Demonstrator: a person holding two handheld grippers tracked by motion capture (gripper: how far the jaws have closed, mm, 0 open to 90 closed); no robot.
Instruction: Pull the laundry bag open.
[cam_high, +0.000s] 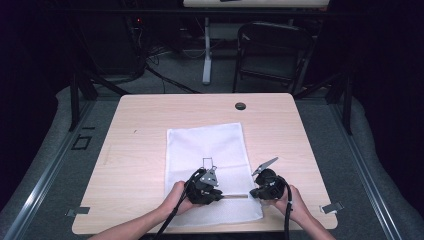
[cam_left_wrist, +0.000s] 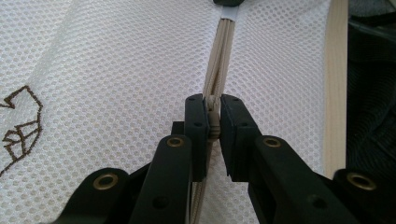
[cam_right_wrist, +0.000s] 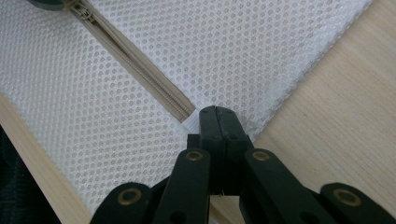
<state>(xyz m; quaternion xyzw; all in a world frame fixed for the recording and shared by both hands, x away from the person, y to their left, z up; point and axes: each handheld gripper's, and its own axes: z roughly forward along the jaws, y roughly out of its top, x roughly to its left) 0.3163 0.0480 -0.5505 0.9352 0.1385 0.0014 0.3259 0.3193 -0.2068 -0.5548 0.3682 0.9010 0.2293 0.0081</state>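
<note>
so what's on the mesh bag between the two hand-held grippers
In the high view, a beige zipper runs along the mesh bag between the left hand-held gripper and the right hand-held gripper.

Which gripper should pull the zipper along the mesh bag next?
Probably the left gripper: its jaws pinch the zipper pull. The right gripper is shut on the mesh bag at the zipper's end, best kept as anchor.

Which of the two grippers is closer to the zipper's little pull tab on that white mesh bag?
Left. The left gripper is shut on the zipper pull itself. The right gripper pinches the white mesh bag at the far end of the zipper, near the bag's edge.
</note>
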